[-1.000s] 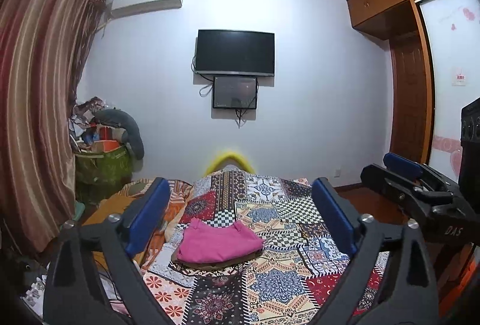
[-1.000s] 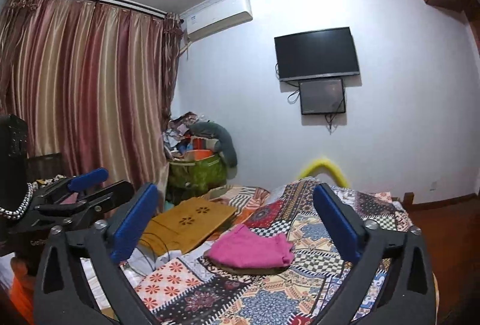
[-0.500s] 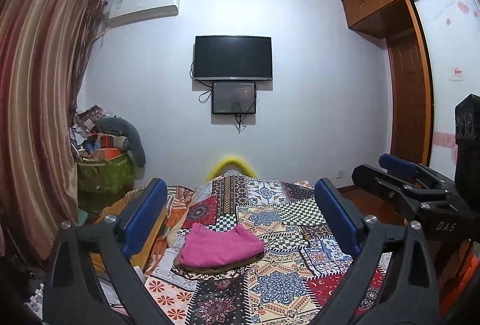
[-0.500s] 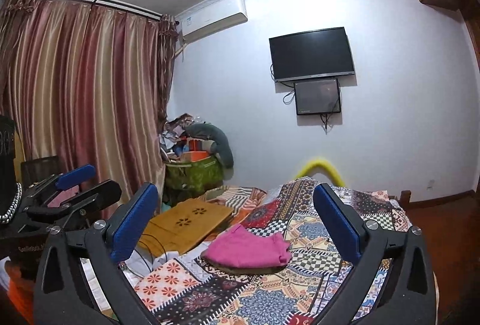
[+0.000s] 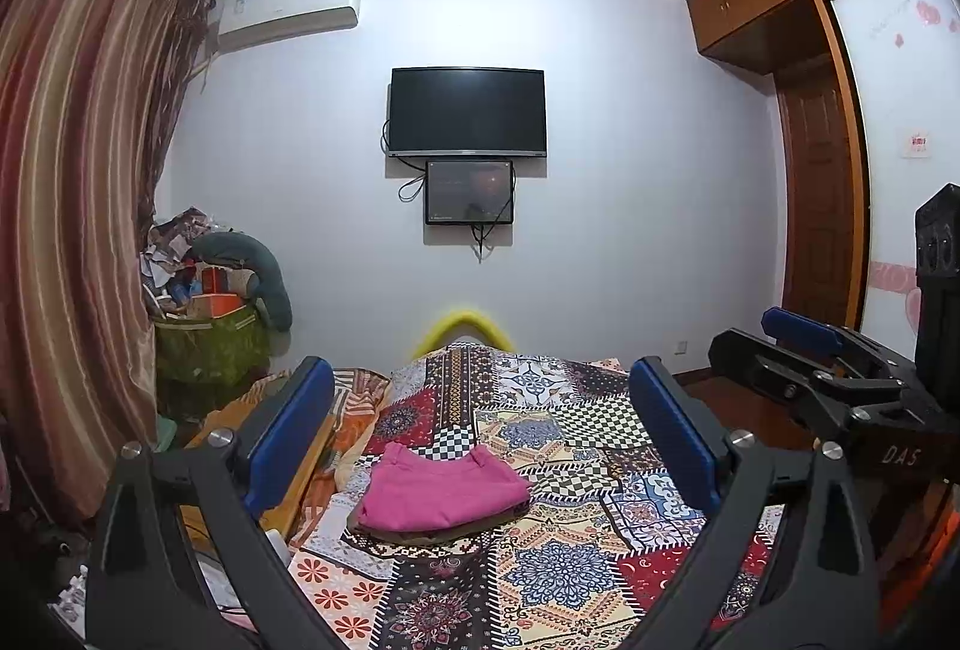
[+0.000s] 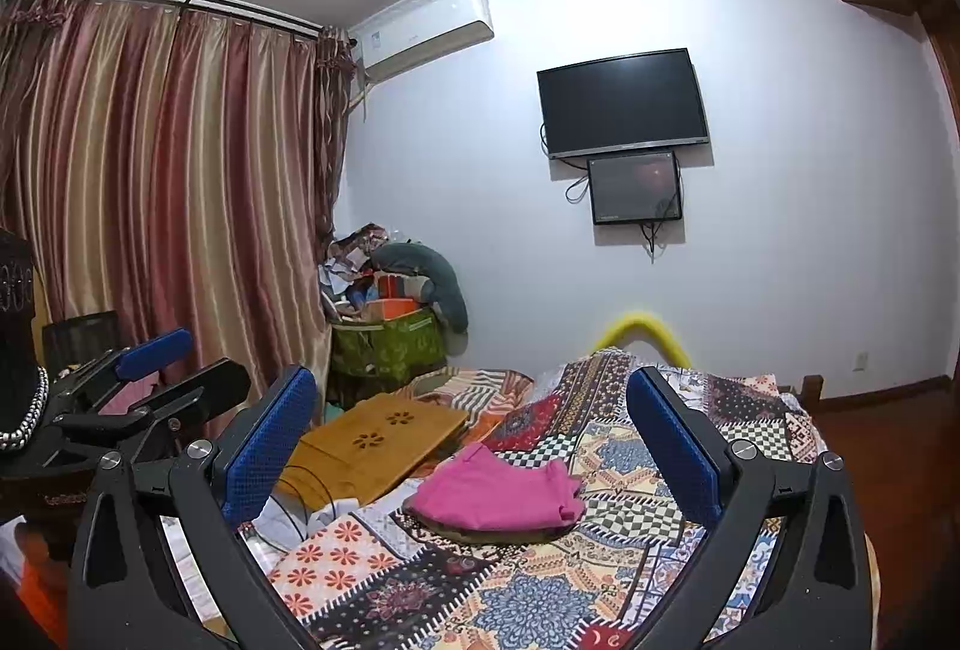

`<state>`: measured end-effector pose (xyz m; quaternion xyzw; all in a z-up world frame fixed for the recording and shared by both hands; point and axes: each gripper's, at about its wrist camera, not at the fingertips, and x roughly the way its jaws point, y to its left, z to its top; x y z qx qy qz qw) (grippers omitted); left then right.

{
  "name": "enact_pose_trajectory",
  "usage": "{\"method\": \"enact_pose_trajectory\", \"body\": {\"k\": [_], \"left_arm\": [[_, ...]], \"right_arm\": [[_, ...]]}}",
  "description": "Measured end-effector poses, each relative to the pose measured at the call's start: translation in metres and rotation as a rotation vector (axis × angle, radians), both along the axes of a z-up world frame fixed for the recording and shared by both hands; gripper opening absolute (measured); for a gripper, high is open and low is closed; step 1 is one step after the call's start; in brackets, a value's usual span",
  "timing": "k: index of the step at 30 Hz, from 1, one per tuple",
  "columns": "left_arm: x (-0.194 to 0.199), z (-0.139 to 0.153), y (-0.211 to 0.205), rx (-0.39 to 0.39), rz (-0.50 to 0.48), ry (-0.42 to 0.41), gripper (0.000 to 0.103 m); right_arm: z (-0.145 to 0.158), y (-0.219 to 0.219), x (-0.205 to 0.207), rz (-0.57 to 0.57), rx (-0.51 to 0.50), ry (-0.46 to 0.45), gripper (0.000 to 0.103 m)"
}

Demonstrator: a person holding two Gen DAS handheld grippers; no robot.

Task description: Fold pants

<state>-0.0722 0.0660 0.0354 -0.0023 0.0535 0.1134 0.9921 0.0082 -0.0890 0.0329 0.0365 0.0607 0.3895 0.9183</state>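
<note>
The pink pants (image 5: 444,494) lie folded into a compact stack on the patchwork bedspread (image 5: 558,572), resting on a darker olive garment (image 5: 432,529). My left gripper (image 5: 480,377) hovers above and short of the stack, open and holding nothing. The right gripper (image 5: 798,344) shows at the right edge of the left wrist view. In the right wrist view the pink pants (image 6: 498,491) sit between the wide-apart fingers of my right gripper (image 6: 471,383), which is open and well clear of the cloth. The left gripper (image 6: 156,368) pokes in from the left.
A wooden lap desk (image 6: 372,440) with cables lies on the bed's left side. A green bag (image 5: 204,350) heaped with clutter stands by the striped curtain (image 5: 66,230). A yellow padded hoop (image 5: 462,323) marks the bed's far end. A wardrobe (image 5: 816,206) fills the right wall.
Both grippers have drifted back and tilted slightly, so the bed sits a little lower in each view. The pink pants have not moved, and both grippers stay open.
</note>
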Motion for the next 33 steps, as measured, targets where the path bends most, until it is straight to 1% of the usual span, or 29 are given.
{"method": "enact_pose_trajectory", "body": {"k": [10,24,33], "left_arm": [[0.0019,-0.0037,0.0048,-0.023,-0.007,0.003,0.100],[0.0062,-0.0057,0.0064,-0.036,-0.016,0.001,0.100],[0.0058,-0.0080,0.0050,-0.031,-0.020,-0.007,0.103]], "right_arm": [[0.0003,0.0005,-0.0004,0.000,-0.006,0.005,0.103],[-0.0010,0.0007,0.0002,-0.010,-0.009,0.008,0.103],[-0.0017,-0.0016,0.0009,-0.015,-0.004,0.012,0.103]]}}
